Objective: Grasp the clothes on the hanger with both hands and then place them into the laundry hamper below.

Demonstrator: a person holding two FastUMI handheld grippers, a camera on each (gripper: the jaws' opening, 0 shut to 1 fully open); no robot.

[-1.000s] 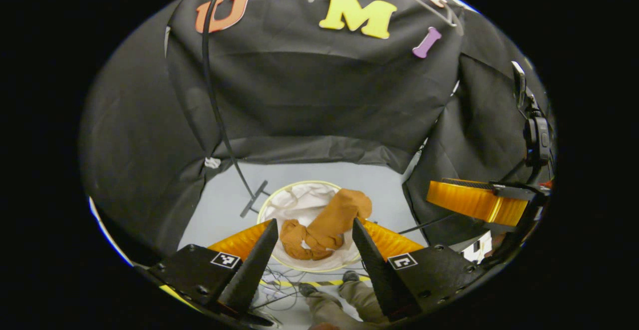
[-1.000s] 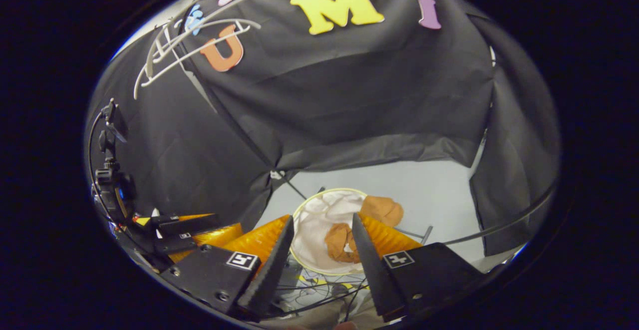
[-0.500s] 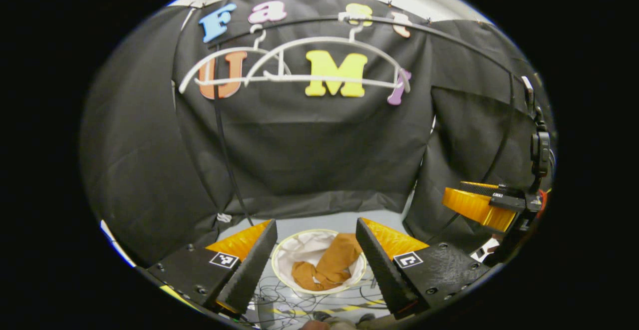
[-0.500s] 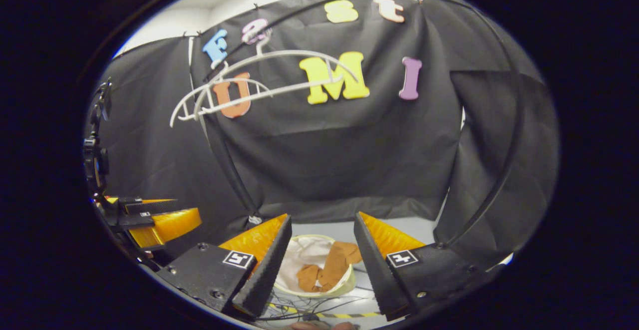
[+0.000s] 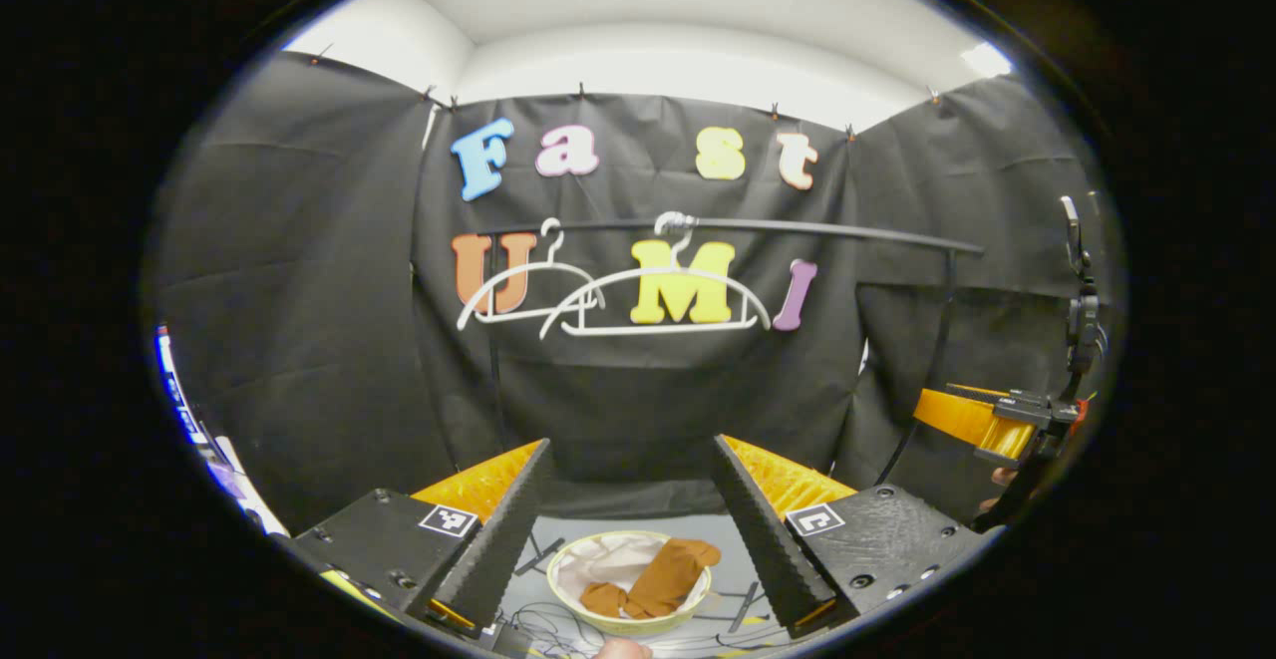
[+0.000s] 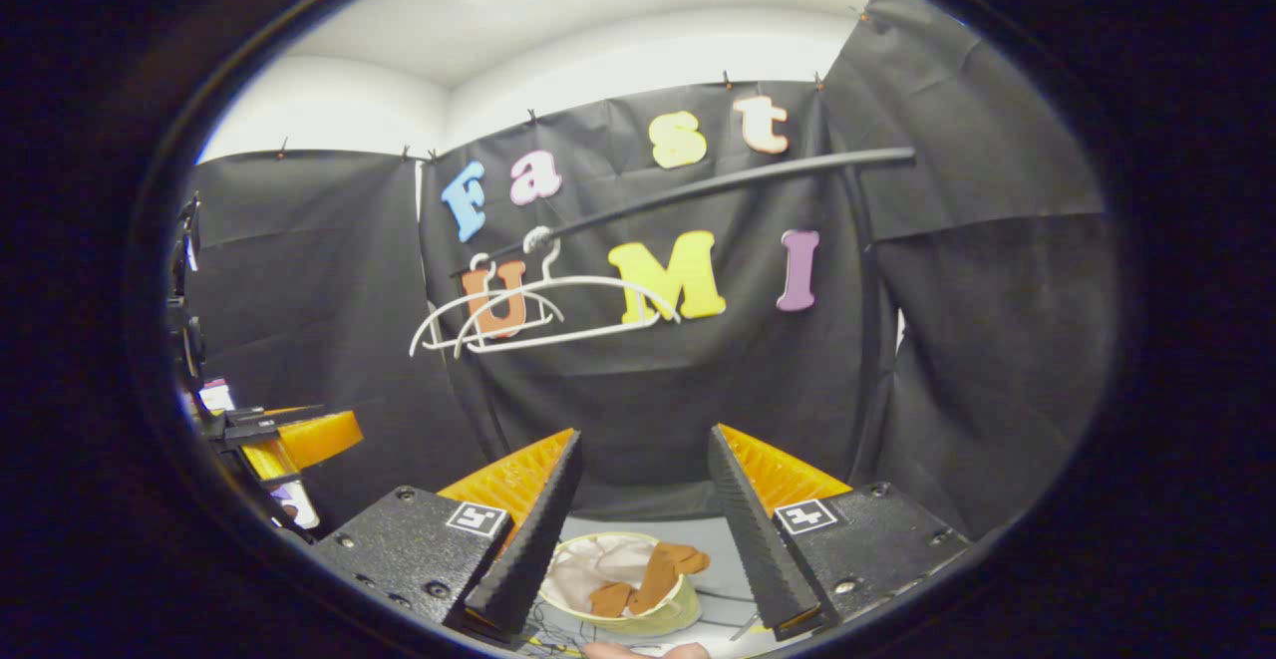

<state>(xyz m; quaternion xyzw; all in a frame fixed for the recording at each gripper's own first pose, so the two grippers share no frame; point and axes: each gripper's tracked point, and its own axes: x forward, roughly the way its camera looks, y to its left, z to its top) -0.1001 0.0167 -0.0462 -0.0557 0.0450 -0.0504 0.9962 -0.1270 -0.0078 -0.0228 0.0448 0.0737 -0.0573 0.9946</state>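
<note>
Both the left gripper [image 5: 630, 460] and right gripper [image 6: 638, 450] are spread wide, grasping nothing. Below and between each pair of jaws, the clothes [image 5: 660, 577] lie in the hamper [image 5: 626, 625]. Above them hang two bare hangers [image 5: 653, 302].

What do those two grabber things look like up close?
Each one has two long wedge-shaped fingers with ridged inner faces. The left gripper and the right gripper both sit on black blocks held by round screws. Every block carries a little square black-and-white marker. In the left gripper view, the right gripper also shows farther off, with a black stalk rising above it.
</note>
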